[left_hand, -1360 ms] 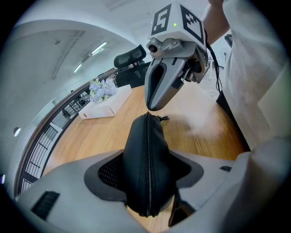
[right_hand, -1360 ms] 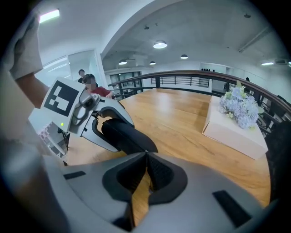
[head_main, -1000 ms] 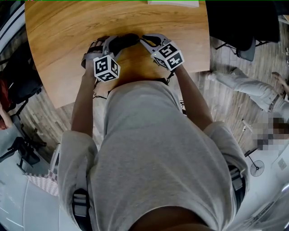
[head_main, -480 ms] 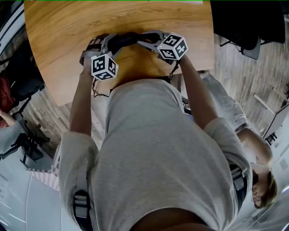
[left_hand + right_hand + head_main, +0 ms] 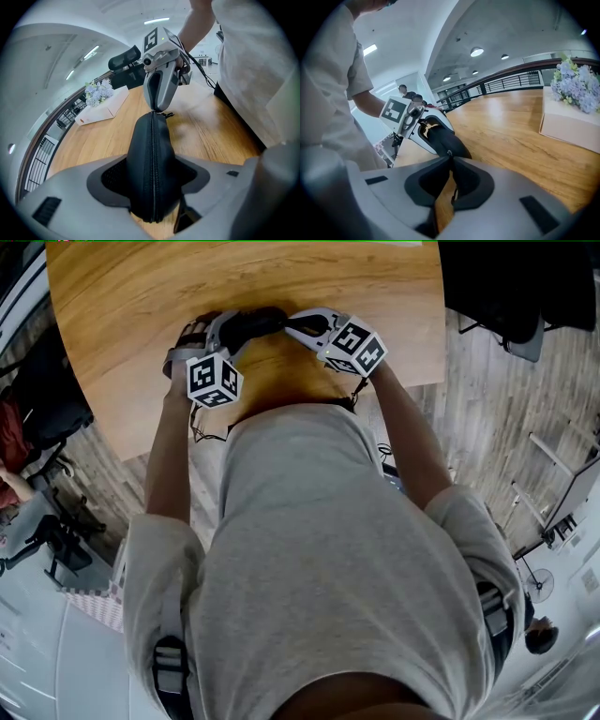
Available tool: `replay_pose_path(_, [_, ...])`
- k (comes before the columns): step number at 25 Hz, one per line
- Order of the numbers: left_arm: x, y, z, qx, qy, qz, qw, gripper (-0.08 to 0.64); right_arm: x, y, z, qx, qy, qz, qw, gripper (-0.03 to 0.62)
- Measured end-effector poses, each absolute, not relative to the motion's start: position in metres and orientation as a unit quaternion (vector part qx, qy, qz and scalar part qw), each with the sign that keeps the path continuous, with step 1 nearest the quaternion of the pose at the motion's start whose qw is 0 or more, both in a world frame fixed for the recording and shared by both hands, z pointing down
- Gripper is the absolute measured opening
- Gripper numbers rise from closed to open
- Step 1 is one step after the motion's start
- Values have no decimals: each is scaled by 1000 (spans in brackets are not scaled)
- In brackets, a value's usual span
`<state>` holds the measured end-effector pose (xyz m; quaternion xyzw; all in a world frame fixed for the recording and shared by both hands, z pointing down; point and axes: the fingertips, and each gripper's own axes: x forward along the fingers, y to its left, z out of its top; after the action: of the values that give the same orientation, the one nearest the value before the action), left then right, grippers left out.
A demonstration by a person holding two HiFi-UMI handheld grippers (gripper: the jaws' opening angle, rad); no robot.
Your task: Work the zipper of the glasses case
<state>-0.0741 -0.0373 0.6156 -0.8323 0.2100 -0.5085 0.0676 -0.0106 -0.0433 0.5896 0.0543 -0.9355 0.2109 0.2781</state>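
The person's grey cotton shirt (image 5: 328,549) fills most of the head view and covers the near edge of the round-cornered wooden tabletop (image 5: 141,296), whose grain is warm and glossy. At twelve o'clock from the chest, the black glasses case (image 5: 255,322) is held between the two tools. It is a rounded, hard-looking shell with a matte fabric skin, and its toothed zipper (image 5: 153,178) runs straight down its ridge. The left hand-held gripper (image 5: 152,176), of grey moulded plastic with dark textured pads, is clamped across the case's nine o'clock end, pads pressed on both flanks. The right hand-held gripper (image 5: 449,161) comes in from three o'clock. Its jaws have just been closing and now meet, pinching the small zipper pull (image 5: 449,153) at the case's far tip, and its pale body blocks that end in the left gripper view. Each tool carries a black-and-white marker cube (image 5: 214,379). Farther across the tabletop, at two o'clock in the right gripper view, sits a white rectangular box (image 5: 572,124) topped with pale blue flowers (image 5: 576,86). A dark railing (image 5: 511,79) curves behind it. Plank flooring (image 5: 487,409) shows at three o'clock beside the tabletop.
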Motion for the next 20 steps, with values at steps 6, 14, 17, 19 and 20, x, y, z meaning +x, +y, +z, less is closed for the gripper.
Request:
replay_pose_path(6, [-74,-38,620,-829,226,-509,49,284,-13,-45,590,90,-931,196,295,40])
replay_pose_path(14, [-73,-37,627,-820,272,-502,12,284,-17,-48,585,176,-909,189,326,26])
replay_pose_path(17, [-75,-36,630,-817,282,-504,9,282,-19,-47,586,194,-901,187,340,26])
replay_pose_path(19, [-74,-37,630,-815,286,-505,11,282,-18,-47,586,206,-896,183,349,26])
replay_pose_path(20, [-73,-38,630,-813,288,-505,11,282,-17,-48,586,212,-893,181,353,26])
